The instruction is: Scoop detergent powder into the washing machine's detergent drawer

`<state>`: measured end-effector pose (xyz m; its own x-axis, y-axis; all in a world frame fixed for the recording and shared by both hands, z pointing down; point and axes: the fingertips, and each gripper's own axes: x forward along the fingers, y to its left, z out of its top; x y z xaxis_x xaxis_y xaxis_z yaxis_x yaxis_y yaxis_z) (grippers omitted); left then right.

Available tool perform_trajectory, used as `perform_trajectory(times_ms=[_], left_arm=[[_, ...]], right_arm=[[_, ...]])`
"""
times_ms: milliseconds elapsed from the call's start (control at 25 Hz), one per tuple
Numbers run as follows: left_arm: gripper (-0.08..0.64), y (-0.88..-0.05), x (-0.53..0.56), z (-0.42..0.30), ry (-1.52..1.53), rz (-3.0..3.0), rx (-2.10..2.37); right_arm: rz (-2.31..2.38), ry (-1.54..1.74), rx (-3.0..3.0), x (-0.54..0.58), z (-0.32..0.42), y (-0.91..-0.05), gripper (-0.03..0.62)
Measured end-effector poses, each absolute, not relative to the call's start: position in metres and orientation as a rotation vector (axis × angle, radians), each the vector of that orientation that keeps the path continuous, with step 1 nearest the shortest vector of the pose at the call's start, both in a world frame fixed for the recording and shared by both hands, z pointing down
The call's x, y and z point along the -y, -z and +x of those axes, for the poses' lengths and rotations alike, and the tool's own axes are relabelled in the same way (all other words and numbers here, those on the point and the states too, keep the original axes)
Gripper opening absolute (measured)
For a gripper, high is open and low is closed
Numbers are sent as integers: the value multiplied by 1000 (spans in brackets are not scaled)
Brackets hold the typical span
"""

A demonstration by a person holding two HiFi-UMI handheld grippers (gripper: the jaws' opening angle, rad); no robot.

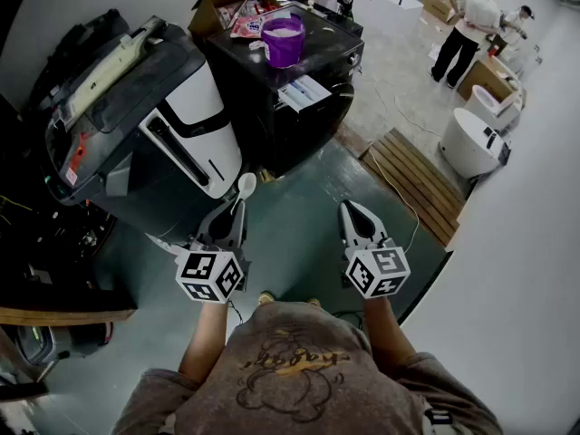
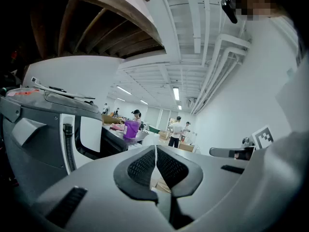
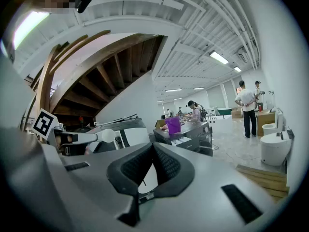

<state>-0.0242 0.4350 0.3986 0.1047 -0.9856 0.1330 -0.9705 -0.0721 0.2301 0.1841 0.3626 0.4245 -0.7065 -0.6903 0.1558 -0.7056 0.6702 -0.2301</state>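
Shirt [image 1: 290, 370], brown, nearest of all, both arms held out over dark green floor [image 1: 304, 202]. Just ahead, left tool [image 1: 233, 217] shut tight on the thin handle of a white scoop [image 1: 245, 187], pads pressed to it from either side, bowl sticking out past the tips toward the machines. Beside it and well apart, right tool [image 1: 352, 211] closed too, tips touching, nothing between them, only a small gap lower down between the pads. Farther on at left, a grey-and-white appliance [image 1: 195, 130], leaning. Straight ahead, well apart from both tools, black washer [image 1: 281, 107] with a white sheet [image 1: 304, 91] on its upper front; drawer not to be made out. On top of the washer, purple tub [image 1: 284, 43], open, with white powder [image 1: 283, 27] inside, and a pink packet [image 1: 246, 25] near it. Behind those, a cardboard box [image 1: 227, 0]. Right of the washer, on the floor, a slatted wooden pallet [image 1: 412, 184]. Beyond that, round white fixtures [image 1: 471, 143] and, farthest off, people [image 1: 471, 21] standing on pale tiles.
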Motion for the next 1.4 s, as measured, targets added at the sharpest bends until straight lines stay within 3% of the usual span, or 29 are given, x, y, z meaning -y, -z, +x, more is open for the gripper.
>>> perform_trajectory(times_ms=[800, 1400], left_arm=[[25, -406, -412, -74, 28, 2234, 1857], [25, -416, -314, -109, 81, 2240, 1834]], right_arm=[[1256, -494, 2796, -366, 133, -444, 2], [1228, -450, 2806, -264, 79, -447, 2]])
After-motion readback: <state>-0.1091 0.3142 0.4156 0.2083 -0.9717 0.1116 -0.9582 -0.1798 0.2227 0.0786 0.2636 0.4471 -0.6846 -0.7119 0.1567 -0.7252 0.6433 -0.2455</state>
